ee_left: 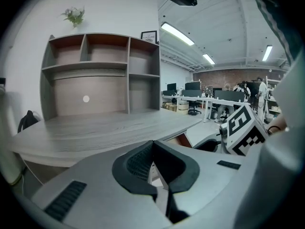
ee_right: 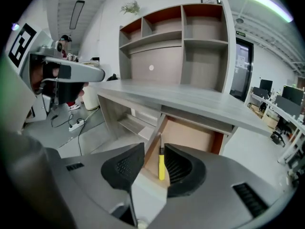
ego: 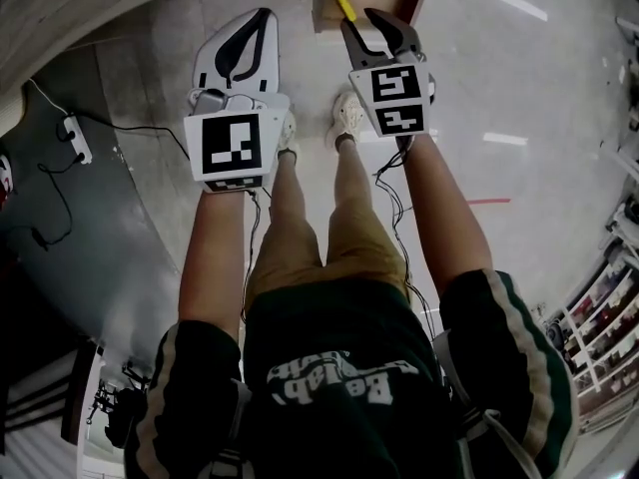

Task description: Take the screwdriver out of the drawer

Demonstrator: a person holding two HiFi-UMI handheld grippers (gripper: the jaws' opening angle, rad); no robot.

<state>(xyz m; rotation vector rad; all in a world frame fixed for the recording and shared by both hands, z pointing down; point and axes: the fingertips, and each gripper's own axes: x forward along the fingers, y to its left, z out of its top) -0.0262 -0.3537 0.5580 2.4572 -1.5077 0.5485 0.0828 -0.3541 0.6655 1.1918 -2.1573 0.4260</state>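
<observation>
Screwdriver (ee_right: 161,165) with a yellow handle lies inside the open drawer (ee_right: 193,136), close along the drawer's left wall as the right gripper view shows it, with its thin metal shaft pointing toward the drawer's back. The drawer has a bare wooden bottom and stands pulled out from under the grey desk top (ee_right: 190,99). The right gripper (ee_right: 153,149) hangs over the drawer's front edge, angled down into it, with its jaws spread wide. The yellow handle shows in the gap between them, nearer the right pad, and the pads press on nothing. The left gripper (ee_left: 152,144) is off to the left of the drawer, level with the desk top, its jaws brought together at the tips with nothing between them. The person's shoes (ego: 348,118) stand on the floor just in front of the drawer. A white power strip (ee_right: 76,124) lies on the floor well to the drawer's left.
</observation>
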